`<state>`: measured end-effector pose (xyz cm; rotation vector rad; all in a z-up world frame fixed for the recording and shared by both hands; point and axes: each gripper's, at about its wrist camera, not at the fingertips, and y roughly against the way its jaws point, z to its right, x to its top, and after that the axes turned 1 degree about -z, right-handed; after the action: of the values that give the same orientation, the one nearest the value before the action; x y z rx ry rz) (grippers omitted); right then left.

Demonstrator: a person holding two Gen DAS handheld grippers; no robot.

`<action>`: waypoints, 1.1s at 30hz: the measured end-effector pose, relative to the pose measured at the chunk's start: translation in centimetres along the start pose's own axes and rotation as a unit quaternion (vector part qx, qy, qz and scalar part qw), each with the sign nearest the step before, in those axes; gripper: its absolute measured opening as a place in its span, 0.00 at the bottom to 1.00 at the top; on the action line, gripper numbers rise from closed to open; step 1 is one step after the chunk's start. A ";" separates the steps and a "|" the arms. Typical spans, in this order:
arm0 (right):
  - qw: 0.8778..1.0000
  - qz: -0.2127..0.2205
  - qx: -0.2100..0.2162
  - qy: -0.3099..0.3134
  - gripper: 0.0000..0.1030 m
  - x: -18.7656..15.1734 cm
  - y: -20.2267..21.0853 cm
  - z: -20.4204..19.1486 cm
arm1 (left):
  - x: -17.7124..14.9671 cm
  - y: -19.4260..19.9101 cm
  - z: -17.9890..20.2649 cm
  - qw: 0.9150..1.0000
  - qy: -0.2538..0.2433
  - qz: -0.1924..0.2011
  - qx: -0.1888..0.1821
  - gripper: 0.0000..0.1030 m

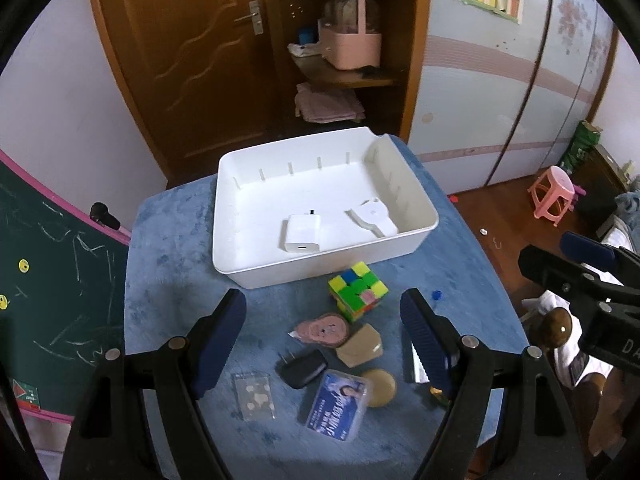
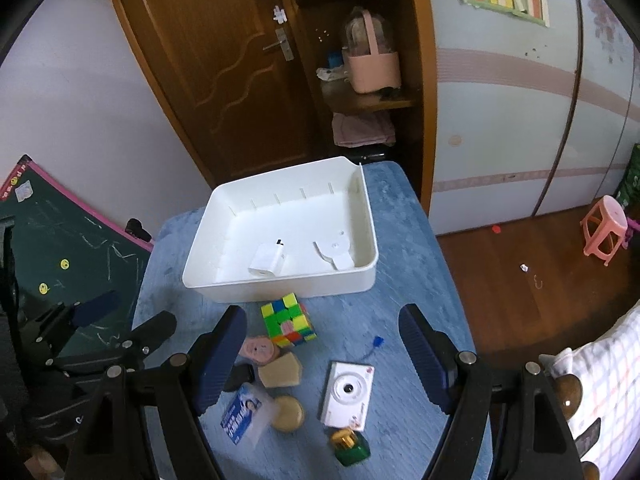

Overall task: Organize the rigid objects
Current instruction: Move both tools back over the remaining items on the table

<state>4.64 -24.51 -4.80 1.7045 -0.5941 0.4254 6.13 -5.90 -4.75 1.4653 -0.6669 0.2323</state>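
Note:
A white bin (image 1: pixel 280 276) (image 2: pixel 280 290) stands at the back of a blue-covered table and holds a white charger (image 1: pixel 303 233) and a flat white piece (image 1: pixel 374 218). In front of it lie a colour cube (image 1: pixel 357 294) (image 2: pixel 288 320), a pink face-shaped piece (image 1: pixel 322 330), a tan block (image 1: pixel 360 346), a black plug (image 1: pixel 302 368), a blue card box (image 1: pixel 338 404), a clear case (image 1: pixel 256 396), a tan disc (image 1: pixel 380 386), a white camera (image 2: pixel 348 394) and a green bottle (image 2: pixel 350 446). My left gripper (image 1: pixel 324 298) and right gripper (image 2: pixel 324 314) hover above these, both open and holding nothing.
A green chalkboard (image 2: pixel 60 248) leans at the table's left. Behind the bin are a brown door (image 1: pixel 192 60) and shelves with a pink basket (image 1: pixel 352 46). Wooden floor with a pink stool (image 2: pixel 604 230) lies to the right. A checked cloth (image 2: pixel 600 380) is near right.

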 end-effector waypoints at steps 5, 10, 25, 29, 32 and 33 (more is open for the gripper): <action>1.000 0.010 -0.005 -0.017 0.77 -1.4 1.5 1.9 | -0.6 1.1 0.8 1.000 -0.002 0.010 -0.005 0.80; 0.999 0.021 -0.005 -0.047 0.77 -3.0 2.2 4.2 | -1.5 1.6 0.8 1.000 0.002 0.014 -0.006 0.80; 0.997 -0.039 -0.047 0.057 0.77 -9.4 -2.1 4.5 | -8.1 -4.1 0.3 0.990 -0.016 -0.108 -0.084 0.80; 0.993 -0.058 -0.052 0.093 0.77 -11.9 -3.9 3.5 | -9.8 -6.5 -0.3 0.983 -0.010 -0.144 -0.112 0.80; 0.990 -0.079 -0.044 0.106 0.77 -13.5 -5.5 3.0 | -11.1 -8.4 -0.7 0.977 -0.013 -0.171 -0.126 0.80; 0.990 -0.085 -0.039 0.108 0.77 -13.9 -5.9 2.9 | -11.5 -9.0 -0.9 0.975 -0.015 -0.177 -0.134 0.80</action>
<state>-3.14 -24.25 -18.07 1.5943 -0.3012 0.4519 1.99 -3.33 -18.54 1.3019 -0.4313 -0.1518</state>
